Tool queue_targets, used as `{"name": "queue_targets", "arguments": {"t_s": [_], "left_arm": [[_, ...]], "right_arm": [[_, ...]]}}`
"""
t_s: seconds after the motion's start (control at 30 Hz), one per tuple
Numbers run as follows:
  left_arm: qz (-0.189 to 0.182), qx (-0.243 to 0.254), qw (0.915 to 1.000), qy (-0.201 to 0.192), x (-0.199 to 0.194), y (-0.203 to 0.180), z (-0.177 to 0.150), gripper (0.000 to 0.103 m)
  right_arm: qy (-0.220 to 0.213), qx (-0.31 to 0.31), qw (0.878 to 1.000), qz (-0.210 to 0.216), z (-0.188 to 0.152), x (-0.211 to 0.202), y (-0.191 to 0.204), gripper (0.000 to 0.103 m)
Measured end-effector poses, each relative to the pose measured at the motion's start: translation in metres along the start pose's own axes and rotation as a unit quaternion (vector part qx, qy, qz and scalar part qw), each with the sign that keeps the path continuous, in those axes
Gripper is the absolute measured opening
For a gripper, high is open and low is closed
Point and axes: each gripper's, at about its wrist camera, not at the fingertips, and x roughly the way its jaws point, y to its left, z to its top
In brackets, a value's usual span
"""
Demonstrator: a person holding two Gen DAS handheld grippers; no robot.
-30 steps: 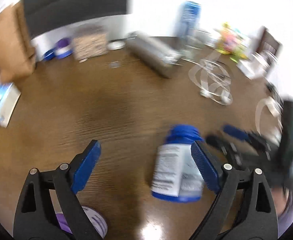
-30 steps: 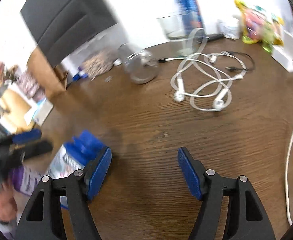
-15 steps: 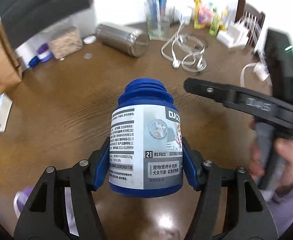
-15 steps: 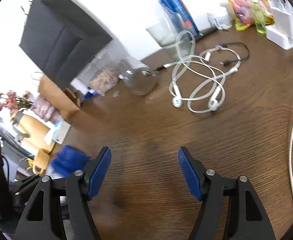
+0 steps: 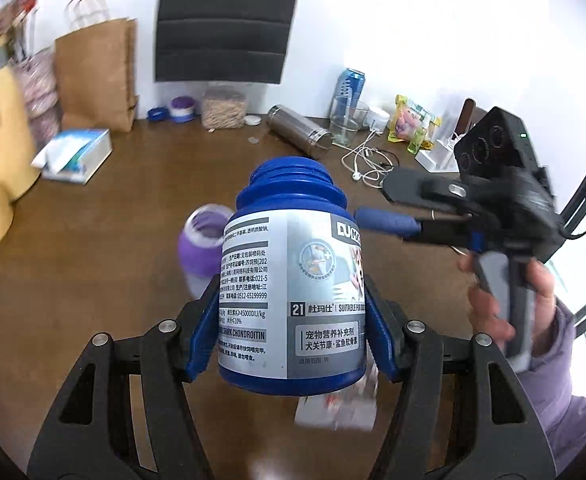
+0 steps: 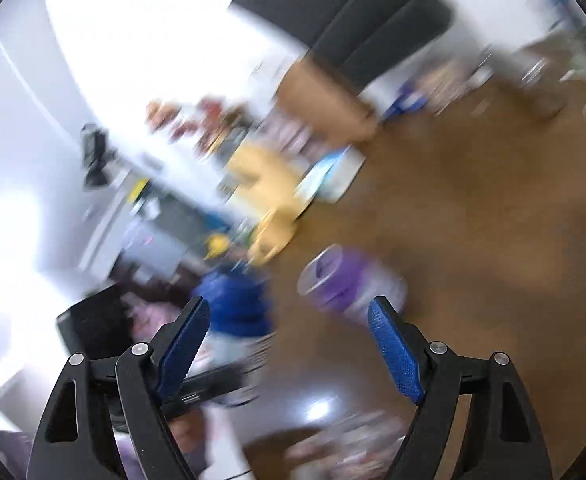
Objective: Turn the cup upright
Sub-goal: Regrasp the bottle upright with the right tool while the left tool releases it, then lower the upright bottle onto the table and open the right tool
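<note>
So the left gripper (image 5: 291, 336) is clamped on the blue bottle (image 5: 293, 280), one blue pad on each side of the label, low on the body near the base, and the bottle sits upright in the grip with its open threaded neck on top. It looks lifted clear of the tabletop (image 5: 125, 200), though its base hides what's right below, so I can't be sure. My guess is this is the "cup" in the task and the flip itself is basically done, so what's left is setting it down. To do that well I'd keep it level, bring it straight down onto a bare patch of wood, and only let the pads spread once the base sits flat. The purple jar (image 5: 201, 248) is just behind and to the left, and there's some blurry white packaging under the bottle near the front edge, so I'd steer clear of both or it could land tilted. The right gripper (image 6: 289, 344) has its fingers wide apart and holds nothing; its view is badly smeared, with blurry shapes of the bottle and jar ahead of it. The bottle itself is glossy blue plastic, no cap, with a grey-and-white wraparound label with printed text and a small pet picture.
</note>
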Motion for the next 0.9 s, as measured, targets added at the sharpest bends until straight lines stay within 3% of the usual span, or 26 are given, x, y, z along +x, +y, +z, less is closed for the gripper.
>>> {"name": "queue_targets", "arguments": {"t_s": [0.07, 0.2, 0.27, 0.33, 0.37, 0.4, 0.47, 0.6, 0.77, 0.9], "left_arm": [[-0.023, -0.002, 0.9997, 0.002, -0.005, 0.005, -0.011, 0.060], [-0.057, 0.006, 0.9983, -0.003, -0.026, 0.006, -0.033, 0.060], [-0.074, 0.007, 0.9972, -0.013, -0.035, 0.006, -0.043, 0.060], [-0.079, 0.006, 0.9965, -0.024, -0.044, 0.009, -0.052, 0.060], [-0.086, 0.004, 0.9961, -0.022, -0.047, 0.012, -0.056, 0.061], [-0.084, 0.001, 0.9963, -0.018, -0.047, 0.015, -0.061, 0.068], [-0.059, -0.001, 0.9981, -0.017, -0.050, 0.021, -0.073, 0.083], [-0.041, 0.002, 0.9989, -0.023, -0.058, 0.028, -0.102, 0.087], [-0.012, 0.004, 0.9997, -0.023, -0.055, 0.037, -0.143, 0.087], [0.005, -0.015, 0.9999, 0.002, -0.044, 0.052, -0.170, 0.086]], "right_arm": [[0.034, 0.013, 0.999, 0.025, -0.012, 0.024, 0.013, 0.085], [0.052, 0.036, 0.997, 0.048, -0.032, 0.054, 0.024, 0.086], [0.040, 0.043, 0.998, 0.028, -0.041, 0.061, 0.028, 0.068], [0.033, 0.040, 0.999, 0.008, -0.052, 0.063, 0.036, 0.068], [0.026, 0.020, 0.999, -0.023, -0.058, 0.063, 0.047, 0.068], [0.020, -0.009, 0.998, -0.059, -0.065, 0.061, 0.059, 0.068], [0.008, -0.088, 0.986, -0.140, -0.080, 0.067, 0.090, 0.068], [-0.016, -0.218, 0.941, -0.257, -0.119, 0.088, 0.129, 0.068], [0.004, -0.284, 0.900, -0.330, -0.165, 0.132, 0.128, 0.068], [0.020, -0.285, 0.893, -0.347, -0.184, 0.147, 0.114, 0.068]]}}
